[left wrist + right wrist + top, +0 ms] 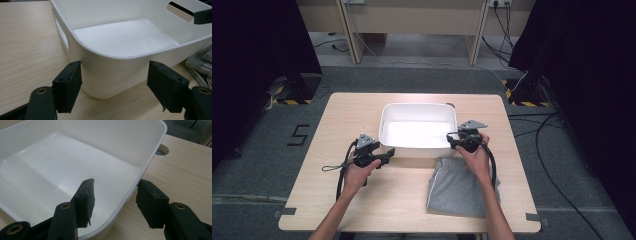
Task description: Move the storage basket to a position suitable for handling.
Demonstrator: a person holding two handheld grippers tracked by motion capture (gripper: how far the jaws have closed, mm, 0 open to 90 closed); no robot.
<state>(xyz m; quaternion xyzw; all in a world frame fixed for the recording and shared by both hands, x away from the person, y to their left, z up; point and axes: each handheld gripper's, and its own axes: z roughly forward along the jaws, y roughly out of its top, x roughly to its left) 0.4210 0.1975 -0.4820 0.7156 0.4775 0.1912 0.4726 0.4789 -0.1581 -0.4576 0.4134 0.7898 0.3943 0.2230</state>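
**Curtained Bay Around a Pale Wooden Table**

A light wooden table point(362, 110) stands on grey carpet point(252, 150) marked with a black 5 point(298, 135). Black curtains point(257, 45) hang on both sides, with yellow-black striped stand bases point(292, 92) below them. Beige furniture panels point(412, 20) line the back, and cables point(552, 150) trail across the floor at right.
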